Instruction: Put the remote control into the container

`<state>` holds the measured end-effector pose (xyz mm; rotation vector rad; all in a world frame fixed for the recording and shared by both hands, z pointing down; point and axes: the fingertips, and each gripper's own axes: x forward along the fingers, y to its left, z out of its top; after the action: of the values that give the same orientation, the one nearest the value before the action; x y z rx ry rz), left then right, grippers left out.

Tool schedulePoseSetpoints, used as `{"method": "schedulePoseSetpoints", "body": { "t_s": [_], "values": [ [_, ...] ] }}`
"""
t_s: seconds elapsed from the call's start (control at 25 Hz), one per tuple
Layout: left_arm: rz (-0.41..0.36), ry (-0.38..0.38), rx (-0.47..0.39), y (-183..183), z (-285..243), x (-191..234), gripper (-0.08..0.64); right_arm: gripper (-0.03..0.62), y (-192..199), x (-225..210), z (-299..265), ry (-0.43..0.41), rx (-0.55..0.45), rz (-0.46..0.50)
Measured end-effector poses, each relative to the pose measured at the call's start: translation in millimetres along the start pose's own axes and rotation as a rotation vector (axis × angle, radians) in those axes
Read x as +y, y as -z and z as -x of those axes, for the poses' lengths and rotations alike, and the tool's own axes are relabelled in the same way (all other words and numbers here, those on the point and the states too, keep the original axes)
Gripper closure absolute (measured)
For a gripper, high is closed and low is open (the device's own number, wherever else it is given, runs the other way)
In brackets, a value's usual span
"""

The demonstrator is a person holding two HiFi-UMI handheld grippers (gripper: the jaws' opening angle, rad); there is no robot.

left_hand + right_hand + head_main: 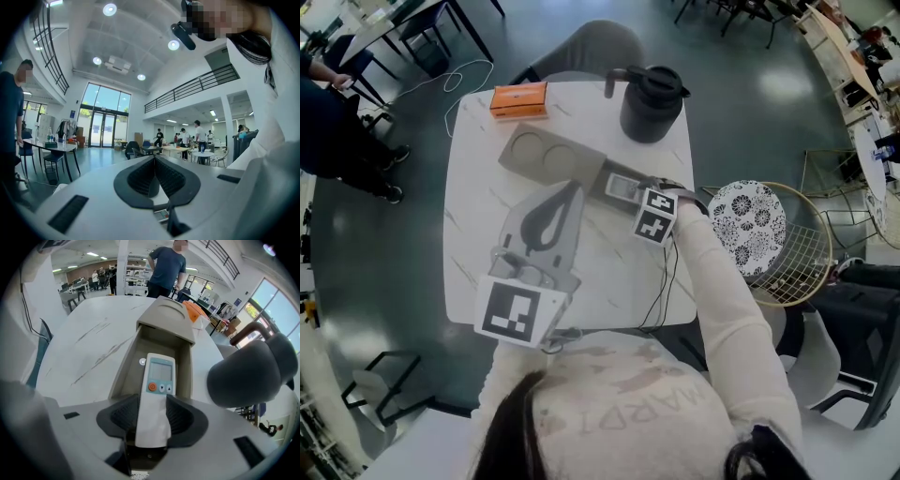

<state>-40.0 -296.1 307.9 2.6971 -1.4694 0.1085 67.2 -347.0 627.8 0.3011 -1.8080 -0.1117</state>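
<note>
Lying in container (125,369), remote control (157,390) (screen up) sits within right tool's (152,414) parted jaws.

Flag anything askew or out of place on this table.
Only the remote control: it is tilted, button end down in the container's long compartment, tail up between the right gripper's jaws, not lying flat. Nothing spilled or damaged.
</note>
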Motion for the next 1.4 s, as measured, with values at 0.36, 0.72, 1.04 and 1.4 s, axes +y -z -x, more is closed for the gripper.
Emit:
{"method": "schedulePoseSetpoints", "body": {
  "t_s": [0.36,0.72,1.04,1.4],
  "values": [
    [0.003,0.002,0.007,1,1,-2,0.546,0.415,-2,-5,9,0.072,-0.073,-0.065],
    [-0.018,0.016,0.014,7,2,-26,0.546,0.445,-36,-14,114,0.210,-0.565,-0.424],
    [-0.066,0.050,-0.039,-10,21,-84,0.546,0.479,-42,24,266,0.284,-1.051,-0.708],
    [-0.124,0.083,-0.092,-30,68,-168,0.546,0.526,-22,90,376,0.442,-1.232,-0.692]
  ]
}}
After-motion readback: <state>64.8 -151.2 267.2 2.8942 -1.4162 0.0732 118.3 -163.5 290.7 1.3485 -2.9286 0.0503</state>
